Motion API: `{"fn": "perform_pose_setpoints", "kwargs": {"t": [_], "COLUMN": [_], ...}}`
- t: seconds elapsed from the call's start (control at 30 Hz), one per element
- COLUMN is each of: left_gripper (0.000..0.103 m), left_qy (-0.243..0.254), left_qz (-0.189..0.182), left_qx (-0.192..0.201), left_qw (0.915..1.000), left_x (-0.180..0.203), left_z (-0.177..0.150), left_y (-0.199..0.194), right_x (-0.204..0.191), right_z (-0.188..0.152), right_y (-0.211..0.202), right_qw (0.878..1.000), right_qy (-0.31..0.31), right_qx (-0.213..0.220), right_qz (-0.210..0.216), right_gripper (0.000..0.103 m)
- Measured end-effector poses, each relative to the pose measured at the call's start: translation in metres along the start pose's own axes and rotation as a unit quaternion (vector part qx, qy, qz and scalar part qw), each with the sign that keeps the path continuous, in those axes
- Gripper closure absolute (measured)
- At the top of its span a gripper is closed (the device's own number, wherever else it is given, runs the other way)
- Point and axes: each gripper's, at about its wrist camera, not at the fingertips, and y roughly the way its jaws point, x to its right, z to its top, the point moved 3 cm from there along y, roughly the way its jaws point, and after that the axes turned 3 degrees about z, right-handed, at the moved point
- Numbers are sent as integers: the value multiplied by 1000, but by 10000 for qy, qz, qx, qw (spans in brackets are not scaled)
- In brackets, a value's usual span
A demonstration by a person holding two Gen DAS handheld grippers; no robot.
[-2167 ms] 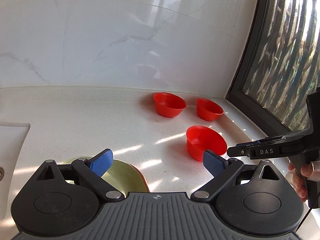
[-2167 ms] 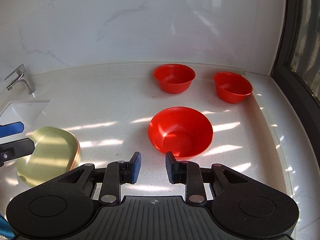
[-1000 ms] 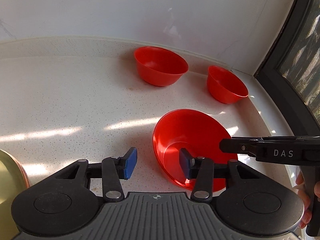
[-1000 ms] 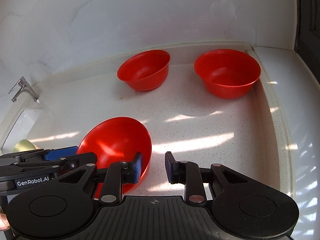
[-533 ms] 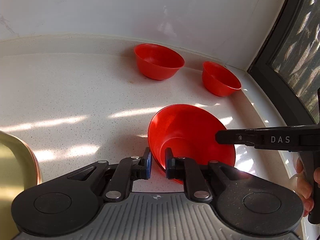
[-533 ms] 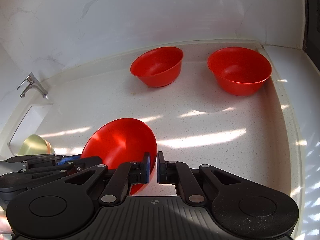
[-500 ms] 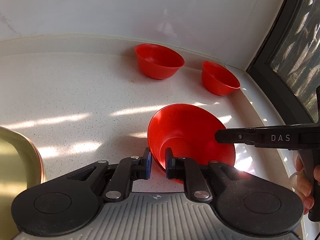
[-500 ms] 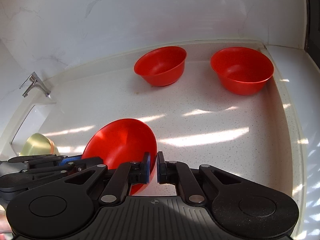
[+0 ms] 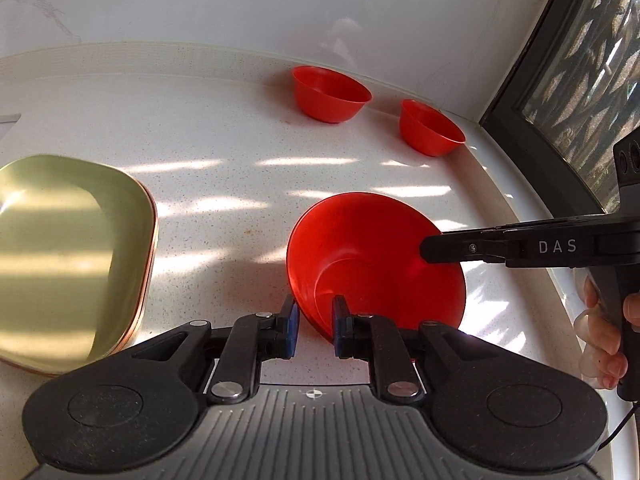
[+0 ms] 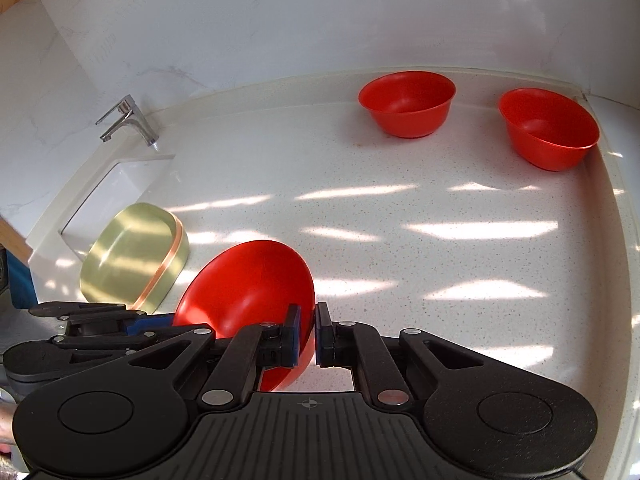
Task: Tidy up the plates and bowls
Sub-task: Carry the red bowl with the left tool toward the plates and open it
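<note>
Both grippers now pinch the big red bowl: the left gripper [image 9: 314, 326] bites its near rim, and the right gripper [image 10: 307, 338] bites the rim on the right side. A second ago both sets of jaws stood apart; now they are clamped on the rim. The bowl [image 9: 376, 264] is tipped up, near the right part of the counter [image 9: 208, 168], closer to the plates than before. I think it is now being carried, perhaps to be stacked.

Far back, two more red bowls [image 10: 406, 102] [image 10: 548, 128] sit apart by the wall. To the left lies a stack of plates [image 9: 60, 256], green on top. Farther left are the sink [image 10: 116, 188] and tap [image 10: 126, 124]. Nothing blocks the way.
</note>
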Motion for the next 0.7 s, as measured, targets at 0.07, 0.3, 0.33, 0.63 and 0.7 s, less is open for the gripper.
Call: {"fn": "perform_pose_setpoints", "kwargs": {"t": [0.07, 0.3, 0.33, 0.63, 0.7], "left_gripper": [86, 86, 85, 48, 43], "left_qy": [-13, -5, -20, 9, 44], "left_qz": [4, 59, 61, 26, 38], "left_qx": [0, 59, 55, 149, 219], "left_qw": [10000, 10000, 10000, 9999, 9997], "left_x": [-2, -7, -8, -12, -13], "left_z": [-3, -9, -9, -7, -3], "left_y": [-1, -5, -6, -13, -18], "right_x": [-2, -2, -2, -6, -6], "right_z": [-3, -11, -11, -13, -13], "right_y": [-1, 4, 5, 10, 9], "right_qw": [10000, 9999, 9999, 9999, 9999], "right_qy": [-10, 85, 83, 98, 72], "right_qx": [-28, -79, -83, -113, -70], "right_qz": [-3, 39, 46, 50, -11], "right_gripper": [96, 96, 96, 93, 88]}}
